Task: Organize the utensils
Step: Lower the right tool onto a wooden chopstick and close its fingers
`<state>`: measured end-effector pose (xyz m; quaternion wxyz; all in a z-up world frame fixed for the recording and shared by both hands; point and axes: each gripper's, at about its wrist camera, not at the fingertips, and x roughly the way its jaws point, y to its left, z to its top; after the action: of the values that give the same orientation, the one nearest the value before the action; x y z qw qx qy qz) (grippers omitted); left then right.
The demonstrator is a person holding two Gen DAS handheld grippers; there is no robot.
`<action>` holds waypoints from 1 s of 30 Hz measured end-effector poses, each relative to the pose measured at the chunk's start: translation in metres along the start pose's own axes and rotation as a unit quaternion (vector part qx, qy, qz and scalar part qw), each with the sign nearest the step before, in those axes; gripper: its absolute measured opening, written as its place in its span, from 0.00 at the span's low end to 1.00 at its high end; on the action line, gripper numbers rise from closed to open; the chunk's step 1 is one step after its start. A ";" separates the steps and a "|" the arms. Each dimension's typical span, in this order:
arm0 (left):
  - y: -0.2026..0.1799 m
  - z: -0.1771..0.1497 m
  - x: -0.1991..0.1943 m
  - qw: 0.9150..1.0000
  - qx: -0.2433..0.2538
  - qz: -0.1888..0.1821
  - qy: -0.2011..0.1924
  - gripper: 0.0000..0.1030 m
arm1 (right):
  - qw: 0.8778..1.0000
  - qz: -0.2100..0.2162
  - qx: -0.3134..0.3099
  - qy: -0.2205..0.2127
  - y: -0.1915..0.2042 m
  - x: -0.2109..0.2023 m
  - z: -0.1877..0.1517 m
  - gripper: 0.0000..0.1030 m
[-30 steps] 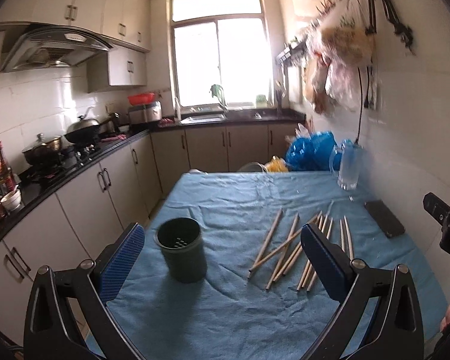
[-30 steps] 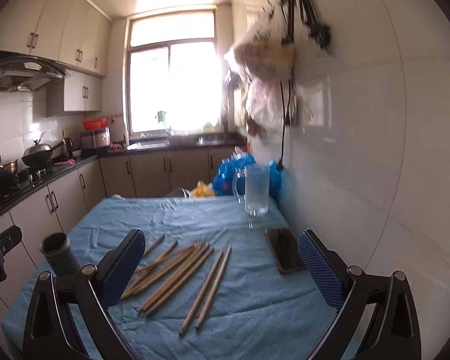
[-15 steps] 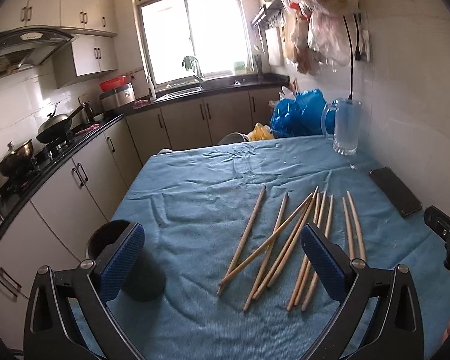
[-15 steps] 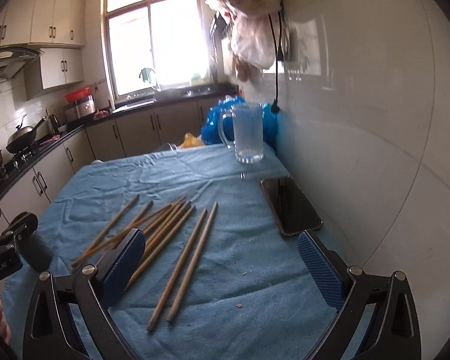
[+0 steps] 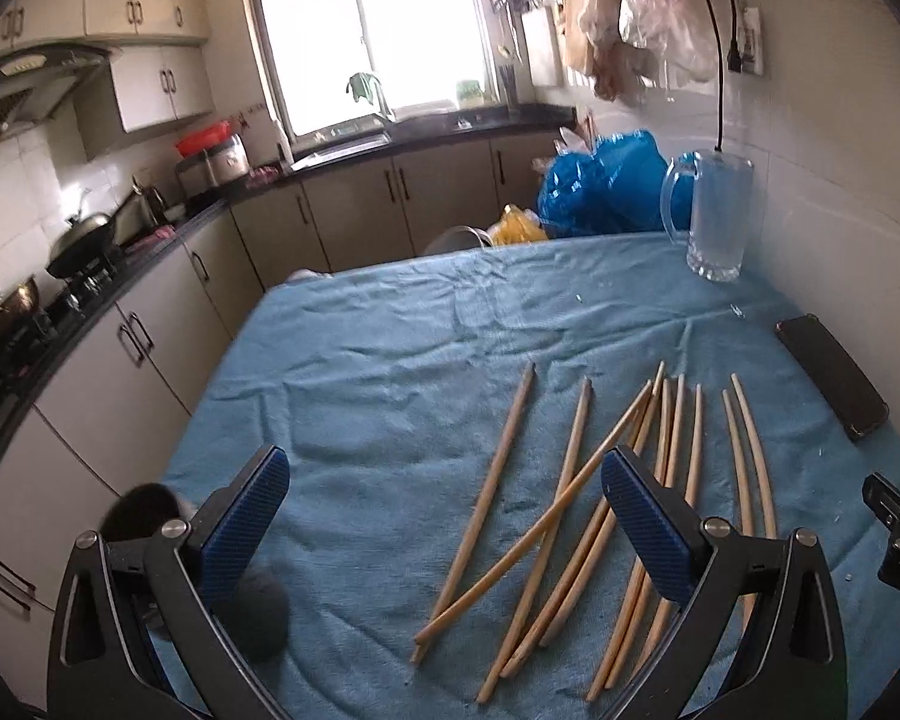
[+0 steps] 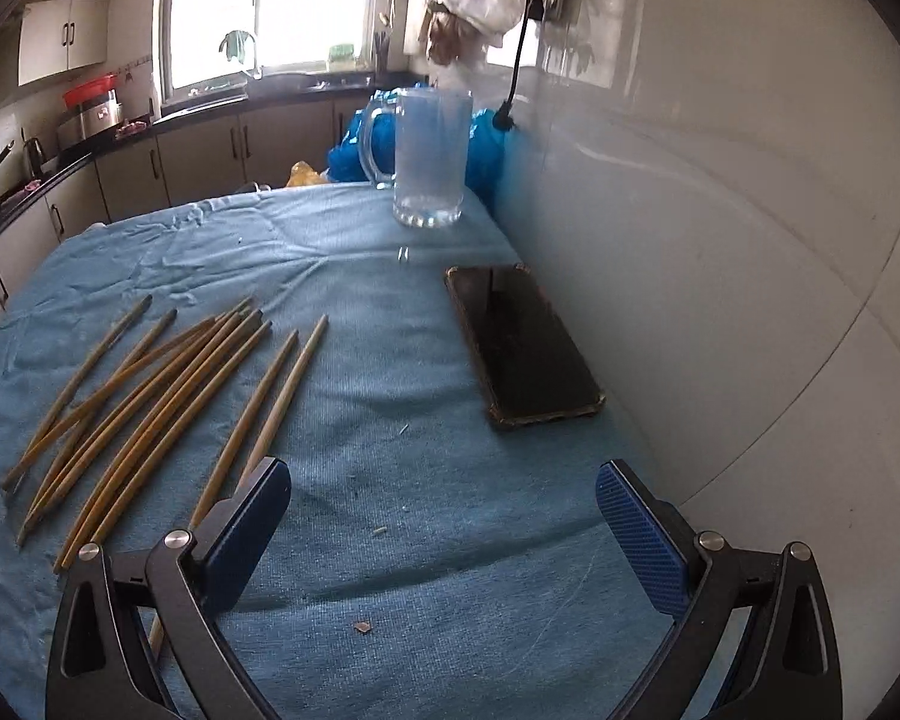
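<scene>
Covering kitchen table: blue cloth (image 5: 390,372)

1. A blue cloth (image 5: 390,372) covers the table.
2. A clear glass mug (image 6: 429,159) stands upright near the wall.
3. A dark phone (image 6: 522,345) lies flat beside the wall.
4. Blue plastic bags (image 5: 600,186) sit behind the mug.

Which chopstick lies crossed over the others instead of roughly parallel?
The long chopstick running diagonally from the bundle's far right to near left; it crosses over two others, while the rest lie roughly parallel.
</scene>
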<state>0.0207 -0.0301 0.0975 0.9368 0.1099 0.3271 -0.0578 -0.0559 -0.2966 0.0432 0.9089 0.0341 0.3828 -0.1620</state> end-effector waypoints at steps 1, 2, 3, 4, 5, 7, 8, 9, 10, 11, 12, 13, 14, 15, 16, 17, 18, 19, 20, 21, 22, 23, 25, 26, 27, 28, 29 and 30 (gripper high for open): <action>0.000 0.001 0.005 1.000 0.000 -0.002 0.007 1.00 | 1.000 0.013 0.006 0.003 -0.002 0.002 0.000 1.00; -0.001 0.002 0.011 1.000 -0.002 -0.003 0.013 1.00 | 1.000 0.023 0.011 0.005 -0.003 0.003 0.000 1.00; -0.001 0.004 0.017 1.000 -0.005 -0.006 0.020 1.00 | 0.999 0.034 0.016 0.006 -0.005 0.004 0.000 1.00; 0.000 0.007 0.024 0.999 -0.009 -0.010 0.029 1.00 | 0.999 0.045 0.020 0.007 -0.006 0.005 0.000 1.00; 0.001 0.010 0.030 0.999 -0.014 -0.012 0.036 1.00 | 0.999 0.050 0.020 0.008 -0.003 0.008 0.001 1.00; 0.004 0.015 0.043 0.998 -0.024 -0.015 0.048 0.95 | 0.998 0.062 0.018 0.011 -0.001 0.013 0.005 1.00; 0.006 0.017 0.049 0.998 -0.028 -0.016 0.054 0.89 | 0.997 0.072 0.018 0.013 0.000 0.016 0.007 1.00; 0.008 0.020 0.058 0.997 -0.032 -0.017 0.065 0.82 | 0.996 0.080 0.019 0.015 0.003 0.019 0.009 0.99; 0.010 0.022 0.064 0.997 -0.035 -0.020 0.073 0.79 | 0.995 0.092 0.022 0.017 0.003 0.022 0.011 0.97; 0.011 0.024 0.071 0.996 -0.040 -0.022 0.082 0.73 | 0.994 0.102 0.024 0.018 0.006 0.024 0.013 0.96; 0.013 0.026 0.079 0.995 -0.047 -0.024 0.090 0.70 | 0.994 0.107 0.025 0.019 0.007 0.027 0.015 0.92; 0.016 0.028 0.086 0.994 -0.055 -0.024 0.096 0.70 | 0.993 0.112 0.026 0.020 0.008 0.029 0.017 0.88; 0.018 0.029 0.092 0.993 -0.064 -0.024 0.100 0.70 | 0.993 0.115 0.026 0.021 0.009 0.032 0.019 0.86; 0.019 0.029 0.097 0.992 -0.068 -0.023 0.101 0.70 | 0.992 0.120 0.026 0.022 0.011 0.034 0.022 0.84; 0.019 0.029 0.102 0.992 -0.071 -0.019 0.104 0.70 | 0.991 0.127 0.028 0.023 0.012 0.037 0.023 0.81; 0.017 0.030 0.108 0.992 -0.071 -0.016 0.107 0.70 | 0.990 0.134 0.030 0.025 0.013 0.040 0.025 0.79; 0.016 0.030 0.113 0.991 -0.069 -0.019 0.110 0.70 | 0.989 0.141 0.031 0.027 0.015 0.042 0.027 0.76; 0.011 0.030 0.119 0.991 -0.062 -0.020 0.115 0.70 | 0.988 0.148 0.031 0.031 0.017 0.046 0.028 0.72; 0.007 0.029 0.124 0.991 -0.053 -0.015 0.119 0.70 | 0.987 0.151 0.032 0.034 0.018 0.048 0.029 0.70; 0.003 0.029 0.129 0.991 -0.043 -0.007 0.123 0.70 | 0.986 0.157 0.033 0.040 0.020 0.053 0.030 0.66; -0.001 0.028 0.134 0.992 -0.034 -0.002 0.125 0.70 | 0.985 0.160 0.034 0.045 0.022 0.057 0.030 0.64; -0.004 0.028 0.139 0.991 -0.027 0.003 0.127 0.70 | 0.985 0.164 0.036 0.049 0.023 0.060 0.030 0.63; -0.010 0.026 0.146 0.991 -0.020 0.015 0.132 0.68 | 0.984 0.164 0.038 0.055 0.026 0.066 0.032 0.62; -0.012 0.025 0.148 0.990 -0.019 0.015 0.136 0.64 | 0.984 0.162 0.039 0.058 0.027 0.069 0.032 0.61; -0.014 0.023 0.151 0.989 -0.020 0.010 0.144 0.57 | 0.984 0.160 0.040 0.060 0.028 0.072 0.033 0.59; -0.014 0.024 0.151 0.990 -0.027 0.002 0.141 0.53 | 0.984 0.159 0.040 0.062 0.029 0.075 0.034 0.56; -0.014 0.024 0.151 0.989 -0.035 -0.006 0.144 0.44 | 0.985 0.157 0.038 0.065 0.032 0.079 0.035 0.55; -0.015 0.025 0.152 0.988 -0.038 -0.014 0.147 0.31 | 0.985 0.155 0.035 0.067 0.034 0.082 0.036 0.52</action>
<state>0.1512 -0.0558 0.0188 0.8811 0.0768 0.4648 -0.0418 0.0330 -0.2935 0.0090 0.8933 0.1353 0.4275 -0.0301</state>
